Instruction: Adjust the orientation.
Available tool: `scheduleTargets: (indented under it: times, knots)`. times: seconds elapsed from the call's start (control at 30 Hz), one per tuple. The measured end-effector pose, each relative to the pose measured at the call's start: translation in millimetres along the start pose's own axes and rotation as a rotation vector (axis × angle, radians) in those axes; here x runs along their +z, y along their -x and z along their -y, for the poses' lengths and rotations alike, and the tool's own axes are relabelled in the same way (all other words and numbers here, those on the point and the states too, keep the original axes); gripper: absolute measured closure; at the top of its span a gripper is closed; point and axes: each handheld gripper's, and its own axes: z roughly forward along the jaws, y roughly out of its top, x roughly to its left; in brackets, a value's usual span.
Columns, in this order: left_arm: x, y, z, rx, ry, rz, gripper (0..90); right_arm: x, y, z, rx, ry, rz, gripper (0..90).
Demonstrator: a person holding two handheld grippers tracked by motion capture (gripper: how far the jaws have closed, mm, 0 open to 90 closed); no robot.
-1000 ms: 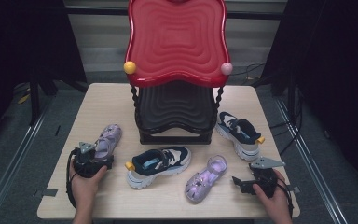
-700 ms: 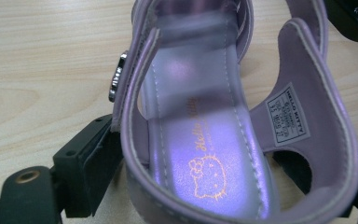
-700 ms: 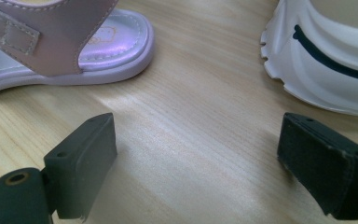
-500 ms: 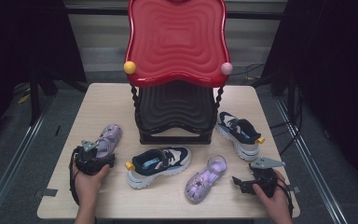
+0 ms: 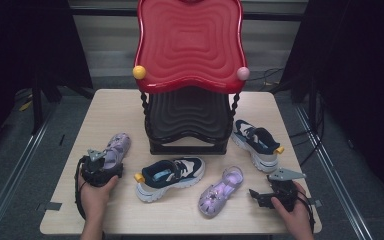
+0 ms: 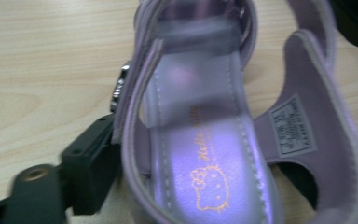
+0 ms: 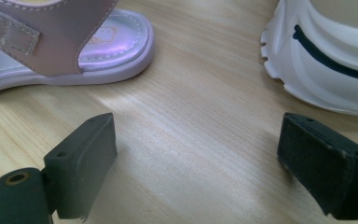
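Observation:
A purple sandal lies at the table's left, toe pointing away from me. My left gripper sits at its heel. In the left gripper view the sandal lies between the jaws, which have just been closing; the left pad presses against its side, and the other jaw is mostly hidden behind the heel strap. My right gripper rests open near the front right edge. Its jaws hold nothing, only bare wood between them. The second purple sandal lies just to its left.
A navy and white sneaker lies at the front centre and its mate at the right. A red-topped black stand occupies the table's back middle. In the right gripper view the sandal's toe and a white sneaker sole lie ahead.

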Motion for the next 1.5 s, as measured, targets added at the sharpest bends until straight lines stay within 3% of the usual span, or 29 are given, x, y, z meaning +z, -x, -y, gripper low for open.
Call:
scheduleTargets:
  times: [0.6, 1.1, 1.5]
  knots:
    - [-1.4, 0.7, 0.3, 0.000, 0.012, 0.001, 34.1, -0.2, -0.2, 0.0, 0.003, -0.002, 0.000, 11.2]
    - [-2.9, -0.8, 1.1, -0.032, 0.030, 0.002, 36.1, -0.1, 0.1, 0.1, 0.002, -0.001, 0.000, 11.2]
    - [-12.6, -3.8, 7.1, -0.027, 0.042, 0.012, 36.6, -0.1, 0.1, 0.1, 0.003, -0.001, -0.001, 11.2]
